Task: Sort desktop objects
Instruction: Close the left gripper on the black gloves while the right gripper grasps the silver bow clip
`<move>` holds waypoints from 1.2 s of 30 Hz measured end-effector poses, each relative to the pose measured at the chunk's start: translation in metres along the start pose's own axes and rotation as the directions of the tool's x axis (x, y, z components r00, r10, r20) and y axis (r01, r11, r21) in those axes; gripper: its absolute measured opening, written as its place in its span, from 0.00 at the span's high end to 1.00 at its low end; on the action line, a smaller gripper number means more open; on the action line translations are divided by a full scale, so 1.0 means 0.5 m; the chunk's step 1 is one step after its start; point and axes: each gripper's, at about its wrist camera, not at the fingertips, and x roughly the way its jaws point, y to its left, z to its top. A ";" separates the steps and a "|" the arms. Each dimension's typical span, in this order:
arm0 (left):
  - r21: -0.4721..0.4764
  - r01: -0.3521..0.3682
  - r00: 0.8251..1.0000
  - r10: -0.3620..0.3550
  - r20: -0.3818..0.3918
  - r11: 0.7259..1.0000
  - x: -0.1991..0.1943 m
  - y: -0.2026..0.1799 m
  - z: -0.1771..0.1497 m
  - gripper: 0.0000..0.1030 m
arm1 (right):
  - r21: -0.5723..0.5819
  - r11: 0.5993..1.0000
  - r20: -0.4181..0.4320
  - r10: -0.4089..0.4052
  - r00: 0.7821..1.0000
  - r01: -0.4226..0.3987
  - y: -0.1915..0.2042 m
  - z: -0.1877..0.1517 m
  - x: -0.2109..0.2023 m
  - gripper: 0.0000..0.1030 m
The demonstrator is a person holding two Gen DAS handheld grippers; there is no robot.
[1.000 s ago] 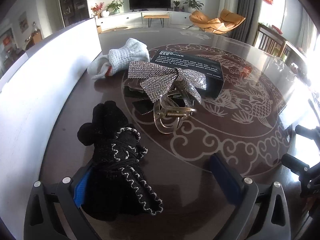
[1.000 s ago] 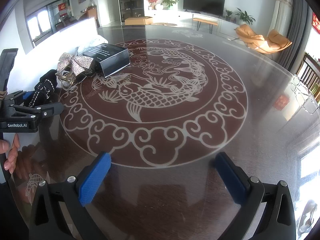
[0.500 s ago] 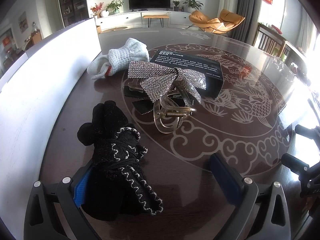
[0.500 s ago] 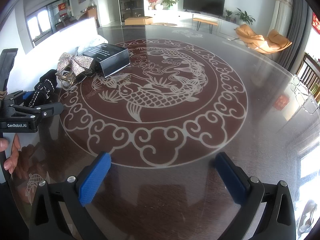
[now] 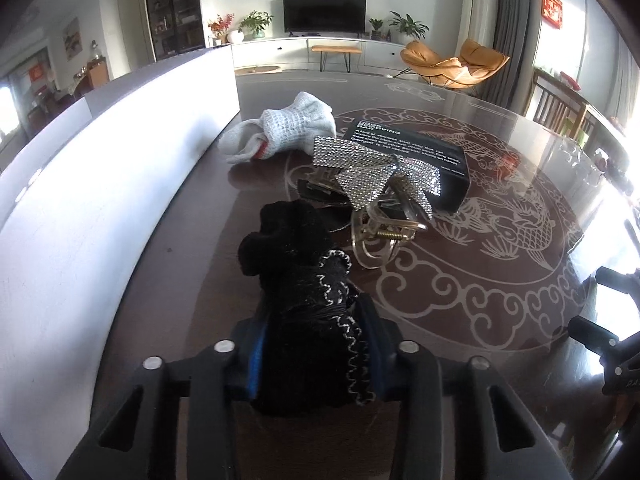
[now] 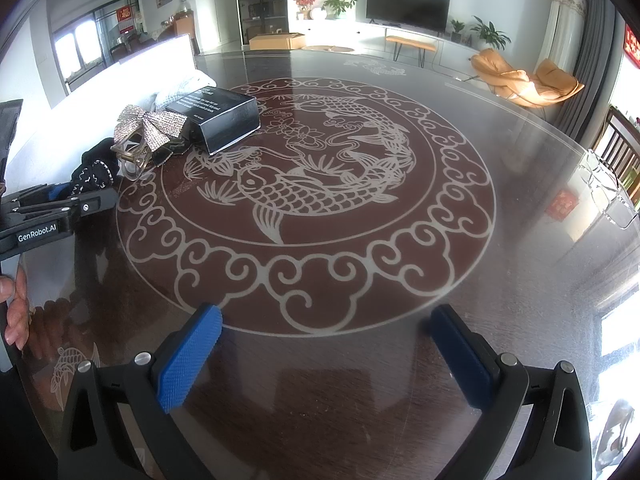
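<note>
My left gripper (image 5: 312,344) is shut on a black knitted sock (image 5: 296,272) with white stitching, low over the dark table. Just beyond it lies a clear hair claw clip with a rhinestone bow (image 5: 376,176), then a black box (image 5: 416,152) and a white knitted sock (image 5: 288,128). In the right wrist view the same group sits at the far left: sock (image 6: 94,170), bow clip (image 6: 148,128), box (image 6: 220,116). My right gripper (image 6: 320,352) is open and empty over bare table near the front edge. The left gripper's body (image 6: 52,216) shows at that view's left edge.
A long white box wall (image 5: 100,184) runs along the left of the objects. The round glass table (image 6: 320,200) carries a carp pattern. The right gripper's body (image 5: 608,336) shows at the right edge of the left wrist view.
My left gripper has closed its jaws on the black sock, which was lying between the open fingers before. The right gripper has not moved.
</note>
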 end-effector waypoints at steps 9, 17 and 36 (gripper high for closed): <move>-0.098 -0.008 1.000 0.008 0.000 0.995 -0.017 0.040 -0.017 0.68 | -0.167 0.984 0.094 0.077 0.993 -0.061 0.089 0.120 -0.011 0.00; -0.191 -0.013 1.000 0.014 0.007 0.981 -0.020 0.085 -0.022 0.68 | -0.592 0.780 -0.070 0.202 0.977 -0.204 0.331 0.273 0.079 0.02; -0.114 0.114 0.993 -0.114 0.008 0.987 -0.017 0.036 -0.020 0.68 | -0.033 0.980 -0.146 0.188 0.971 -0.194 0.096 0.069 -0.041 0.49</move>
